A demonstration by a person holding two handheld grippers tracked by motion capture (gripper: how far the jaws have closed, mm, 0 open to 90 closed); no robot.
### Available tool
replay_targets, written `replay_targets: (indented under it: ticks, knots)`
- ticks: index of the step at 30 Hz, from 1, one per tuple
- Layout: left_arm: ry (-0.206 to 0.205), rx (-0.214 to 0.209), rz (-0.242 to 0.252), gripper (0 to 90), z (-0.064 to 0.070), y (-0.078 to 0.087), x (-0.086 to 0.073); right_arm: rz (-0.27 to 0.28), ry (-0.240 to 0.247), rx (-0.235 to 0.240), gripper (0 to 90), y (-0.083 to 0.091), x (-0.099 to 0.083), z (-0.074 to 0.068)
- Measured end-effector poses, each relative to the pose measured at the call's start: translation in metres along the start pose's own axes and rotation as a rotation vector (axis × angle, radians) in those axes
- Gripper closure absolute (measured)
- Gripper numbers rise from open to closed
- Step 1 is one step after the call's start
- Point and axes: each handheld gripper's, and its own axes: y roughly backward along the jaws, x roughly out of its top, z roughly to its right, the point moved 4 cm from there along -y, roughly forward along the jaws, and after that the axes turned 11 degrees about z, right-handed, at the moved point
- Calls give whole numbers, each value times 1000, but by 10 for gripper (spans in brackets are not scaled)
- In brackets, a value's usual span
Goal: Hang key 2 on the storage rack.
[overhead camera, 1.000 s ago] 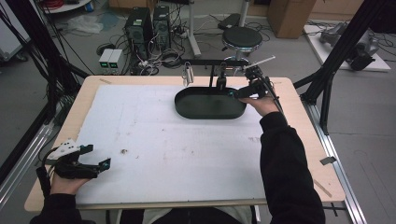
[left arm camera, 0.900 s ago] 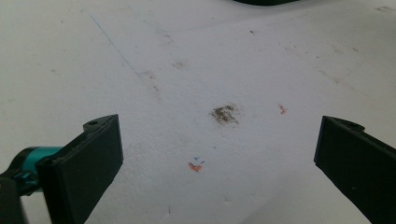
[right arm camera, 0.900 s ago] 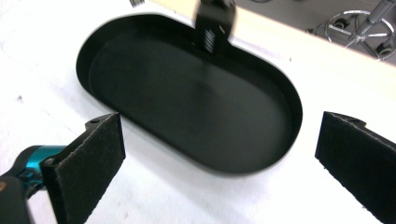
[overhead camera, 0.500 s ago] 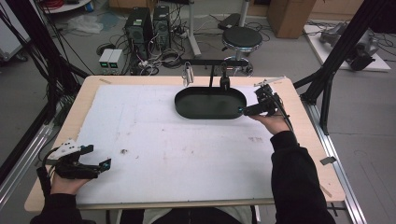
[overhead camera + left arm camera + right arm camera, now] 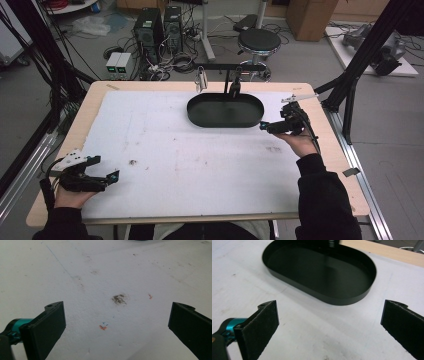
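Right gripper [image 5: 264, 126] jaws spread wide, nothing held, just off the tray's [image 5: 225, 121] right end. Tray sits empty near the table's [image 5: 150, 87] far edge. Left gripper [image 5: 111, 177] also spread and empty, at the near-left corner, well apart.

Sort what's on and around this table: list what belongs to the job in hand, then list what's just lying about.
In the job:
- black oval tray, empty, on the white table cover
- right claw, open, just beside the tray's right end
- left claw, open, at the near left corner

Lying about:
- round stool behind the table
- computer towers on the floor
- brown stain on the cover
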Motion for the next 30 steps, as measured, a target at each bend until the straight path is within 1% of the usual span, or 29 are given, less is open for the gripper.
replay_targets:
  ticks: [6, 12, 15, 18, 20, 21, 25, 27, 30]
  knots:
    - [2, -2, 0, 17, 0, 0, 0, 7, 24, 20, 8, 10, -15, -6]
    - [2, -3, -1, 17, 0, 1, 0, 18, -8, 29, 8, 16, -31, -5]
    - [3, -1, -1, 17, 0, 0, 0, 16, -12, 35, 8, 17, -38, -5]
    - [5, -1, -3, 17, 0, 0, 0, 23, -5, 42, 8, 18, -46, -8]
    - [7, -1, -2, 17, 0, 0, -1, 27, -13, 54, 8, 18, -52, -11]
    - [6, -2, -4, 17, 0, 1, -1, 30, -8, 56, 8, 17, -54, -12]
    - [10, -1, -3, 17, -1, 1, -1, 14, 2, 73, 8, 16, -68, -18]
    - [9, 0, -5, 17, -1, 1, -1, 17, -2, 79, 8, 17, -74, -20]
    - [9, -2, -8, 17, -1, 1, -1, 24, -3, 101, 8, 20, -82, -24]
